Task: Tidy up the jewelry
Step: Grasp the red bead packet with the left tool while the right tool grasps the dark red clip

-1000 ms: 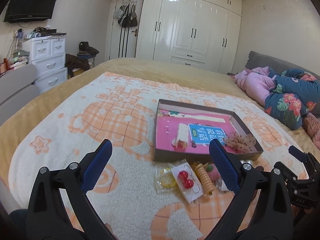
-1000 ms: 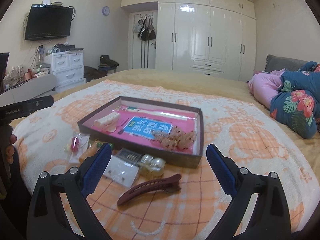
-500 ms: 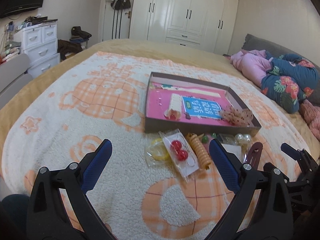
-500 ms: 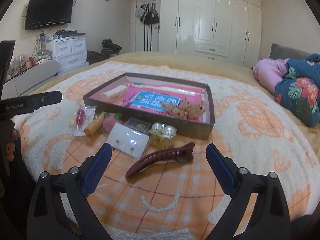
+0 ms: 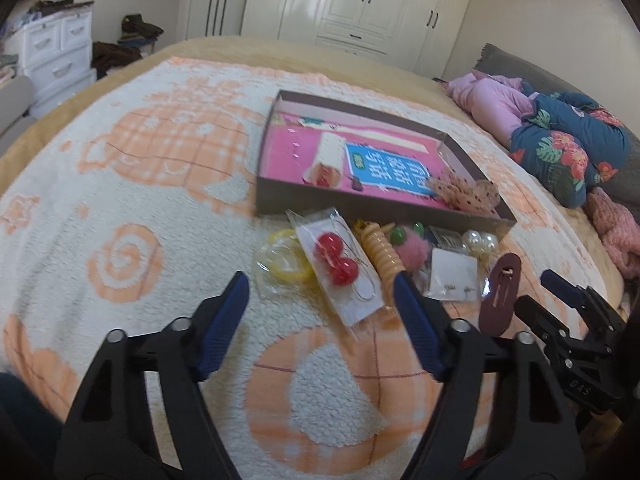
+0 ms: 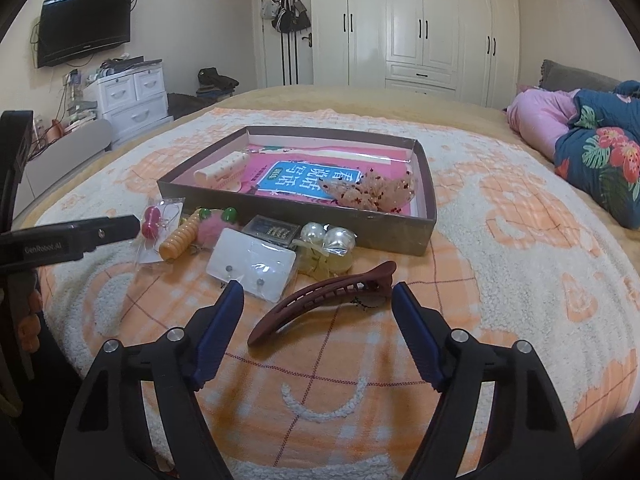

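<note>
I am lining my right gripper (image 6: 318, 328), released, squarely across the hair clip (image 6: 324, 300); left gripper (image 5: 320, 312), also released, hovering over the bagged red beads (image 5: 335, 263).

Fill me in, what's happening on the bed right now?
A person holds a gripper in each hand over a row of jewelry and hair pieces in front of an open box. The left gripper is open, lined up on the packet of red bead earrings. The right gripper is open, straddling the maroon hair clip. Neither holds anything. The box already holds a few items.
</note>
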Demonstrator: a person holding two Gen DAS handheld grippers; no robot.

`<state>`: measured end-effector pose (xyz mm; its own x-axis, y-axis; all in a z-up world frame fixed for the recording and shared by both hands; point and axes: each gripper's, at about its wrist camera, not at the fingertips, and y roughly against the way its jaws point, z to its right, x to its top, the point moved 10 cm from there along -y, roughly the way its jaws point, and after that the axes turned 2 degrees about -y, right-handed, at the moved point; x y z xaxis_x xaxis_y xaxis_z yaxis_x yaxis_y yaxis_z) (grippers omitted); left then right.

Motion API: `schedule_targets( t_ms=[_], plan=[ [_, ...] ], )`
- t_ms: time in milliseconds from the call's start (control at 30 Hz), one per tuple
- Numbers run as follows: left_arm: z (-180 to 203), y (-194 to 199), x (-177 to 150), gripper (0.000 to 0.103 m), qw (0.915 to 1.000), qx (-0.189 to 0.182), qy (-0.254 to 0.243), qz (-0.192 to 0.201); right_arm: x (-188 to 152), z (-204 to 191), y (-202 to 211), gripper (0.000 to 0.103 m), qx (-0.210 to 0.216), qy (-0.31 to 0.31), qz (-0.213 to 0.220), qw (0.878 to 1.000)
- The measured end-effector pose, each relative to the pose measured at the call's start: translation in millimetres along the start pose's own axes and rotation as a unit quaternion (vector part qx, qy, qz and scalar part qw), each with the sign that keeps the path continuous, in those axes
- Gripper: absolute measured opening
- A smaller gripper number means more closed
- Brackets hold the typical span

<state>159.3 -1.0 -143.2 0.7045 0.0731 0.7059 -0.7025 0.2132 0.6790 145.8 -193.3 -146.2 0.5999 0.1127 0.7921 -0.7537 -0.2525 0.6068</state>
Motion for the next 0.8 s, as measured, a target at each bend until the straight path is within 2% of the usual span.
schedule_targets(
  t_ms=[233, 467, 600, 733, 800],
  plan=[
    [3.1, -15.2, -10.8, 0.04, 0.9986, -0.033, 0.028, -0.03, -2.7, 5.3, -11.9, 0.058, 0.019, -0.044, -0.029, 0.998],
    [6.6, -23.9, -16.2, 0.037, 0.9961, -0.058, 0.049, -0.045, -13.2, 0.1, -27.8, 0.039, 0.044, -0.073, -0.066, 0.994],
    [6.8, -25.3, -13.8, 0.037, 0.9948, -0.069, 0.061, -0.044, -14.3, -6.3, -30.8, 0.028, 0.051, -0.066, -0.066, 0.994],
    [9.5, -28.4, -11.9, 0.025, 0.993, -0.084, 0.07, -0.045, -12.9, -8.2, -27.3, 0.02, 0.05, -0.056, -0.056, 0.996],
    [12.0, -31.2, -11.9, 0.022, 0.9918, -0.092, 0.074, -0.047, -11.8, -4.4, -24.6, 0.017, 0.043, -0.057, -0.05, 0.996]
  ],
)
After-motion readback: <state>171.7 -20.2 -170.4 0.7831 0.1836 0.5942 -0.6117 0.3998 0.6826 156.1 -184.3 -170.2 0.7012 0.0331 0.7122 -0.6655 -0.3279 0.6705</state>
